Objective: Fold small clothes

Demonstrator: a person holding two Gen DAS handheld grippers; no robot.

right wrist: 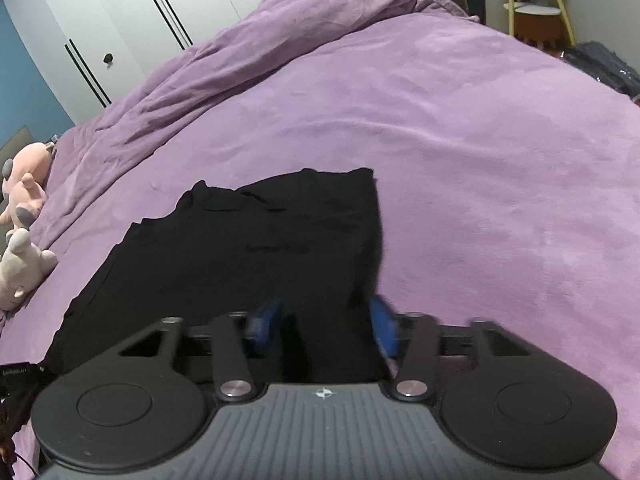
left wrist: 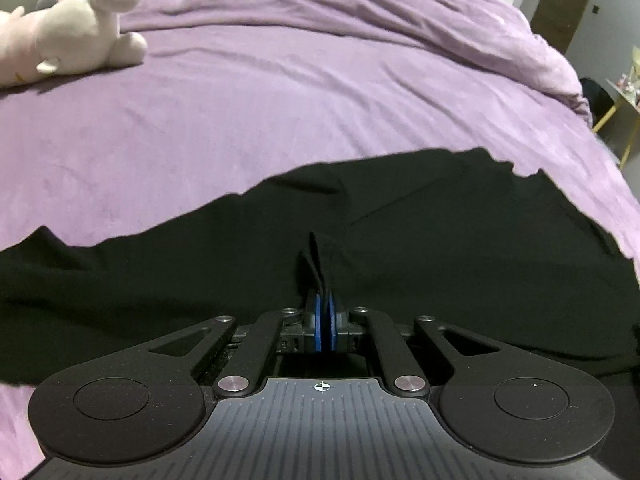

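A black garment [left wrist: 400, 232] lies spread on the purple bedcover [left wrist: 280, 100]. My left gripper [left wrist: 325, 300] is shut on a pinched fold of the black garment near its close edge, the cloth standing up between the blue pads [left wrist: 318, 320]. In the right wrist view the same black garment [right wrist: 260, 248] lies flat ahead. My right gripper [right wrist: 326, 320] is open, its blue pads [right wrist: 382, 328] blurred and spread either side of the garment's near right edge, with cloth between them.
Pink and cream plush toys [left wrist: 80, 28] lie at the bed's far left, also in the right wrist view [right wrist: 24, 216]. A rumpled duvet [right wrist: 320, 20] is bunched at the back. White wardrobes [right wrist: 120, 20] and a yellow-legged stool [right wrist: 536, 12] stand beyond the bed.
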